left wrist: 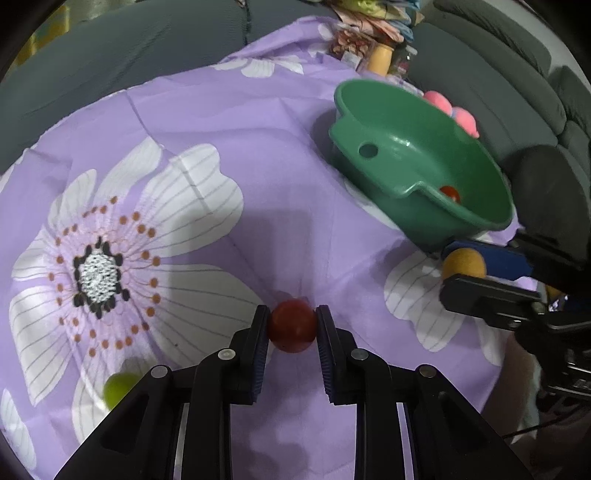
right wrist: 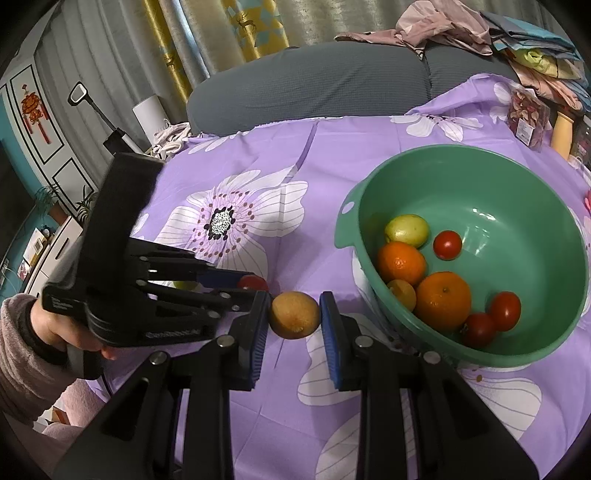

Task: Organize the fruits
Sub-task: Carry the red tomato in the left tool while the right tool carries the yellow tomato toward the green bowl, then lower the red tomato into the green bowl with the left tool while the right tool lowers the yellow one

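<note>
My left gripper (left wrist: 291,325) is shut on a red tomato (left wrist: 291,326) just above the purple flowered cloth (left wrist: 229,155); it also shows in the right wrist view (right wrist: 243,282). My right gripper (right wrist: 294,314) is shut on a small brown-yellow fruit (right wrist: 294,314), left of the green bowl (right wrist: 524,184); it also shows in the left wrist view (left wrist: 452,269). The bowl holds two oranges (right wrist: 443,301), several tomatoes (right wrist: 447,245), a green-yellow fruit (right wrist: 406,229) and a small yellow fruit (right wrist: 402,293). A green fruit (left wrist: 118,387) lies on the cloth, left of my left gripper.
A grey sofa (right wrist: 314,85) runs behind the table, with piled clothes (right wrist: 443,22) on it. A packet (right wrist: 528,118) and a yellow bottle (right wrist: 563,133) stand at the table's far right. Pink balls (left wrist: 450,109) lie behind the bowl (left wrist: 424,155).
</note>
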{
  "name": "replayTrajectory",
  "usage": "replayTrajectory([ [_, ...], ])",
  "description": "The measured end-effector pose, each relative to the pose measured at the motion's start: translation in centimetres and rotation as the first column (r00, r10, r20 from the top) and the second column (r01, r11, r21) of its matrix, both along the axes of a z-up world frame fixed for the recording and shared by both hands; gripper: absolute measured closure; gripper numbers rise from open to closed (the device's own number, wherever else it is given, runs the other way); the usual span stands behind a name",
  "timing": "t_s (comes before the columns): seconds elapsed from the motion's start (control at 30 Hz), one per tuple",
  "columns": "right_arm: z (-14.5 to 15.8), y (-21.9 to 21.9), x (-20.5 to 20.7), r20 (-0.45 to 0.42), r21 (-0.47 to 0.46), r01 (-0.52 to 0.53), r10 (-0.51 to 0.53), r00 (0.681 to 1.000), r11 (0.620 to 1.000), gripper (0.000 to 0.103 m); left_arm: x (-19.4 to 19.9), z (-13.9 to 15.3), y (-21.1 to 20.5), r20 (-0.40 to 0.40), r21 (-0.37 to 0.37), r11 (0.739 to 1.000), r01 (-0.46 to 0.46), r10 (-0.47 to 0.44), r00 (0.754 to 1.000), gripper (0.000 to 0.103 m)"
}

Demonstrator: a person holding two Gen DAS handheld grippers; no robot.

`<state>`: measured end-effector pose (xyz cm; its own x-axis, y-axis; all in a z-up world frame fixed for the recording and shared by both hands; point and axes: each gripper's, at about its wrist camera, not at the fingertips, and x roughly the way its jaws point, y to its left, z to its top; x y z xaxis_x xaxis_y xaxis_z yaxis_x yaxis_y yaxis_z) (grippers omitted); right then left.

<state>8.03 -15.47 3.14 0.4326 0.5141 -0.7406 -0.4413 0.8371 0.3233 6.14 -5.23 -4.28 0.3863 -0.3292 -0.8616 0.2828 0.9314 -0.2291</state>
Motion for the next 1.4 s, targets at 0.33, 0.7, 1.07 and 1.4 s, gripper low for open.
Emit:
replayTrajectory([
  [0.33,0.4,-0.4,-0.3,0.016,0.014,0.008,-0.008,1.000,1.000,0.075,-1.4,3.8,0.9,0.062,-0.080,0.996,-0.024,0.029,0.998,0.078],
  [0.7,1.0,-1.9,-0.3,0.043,0.040,0.037,-0.038,0.998,0.999,0.075,-0.4,6.2,-1.4,0.106,-0.088,0.996,0.023,-0.013,0.994,0.078],
  [1.07,1.5,-4.6,0.3,0.070,0.068,0.095,-0.100,0.993,0.993,0.075,1.3,7.6,-5.0,0.138,-0.073,0.992,0.099,-0.088,0.987,0.078],
  [1.4,1.4,-6.3,0.7,0.078,0.071,0.142,-0.147,0.986,0.987,0.075,2.8,8.7,-8.1,0.160,-0.070,0.984,0.167,-0.154,0.975,0.078],
])
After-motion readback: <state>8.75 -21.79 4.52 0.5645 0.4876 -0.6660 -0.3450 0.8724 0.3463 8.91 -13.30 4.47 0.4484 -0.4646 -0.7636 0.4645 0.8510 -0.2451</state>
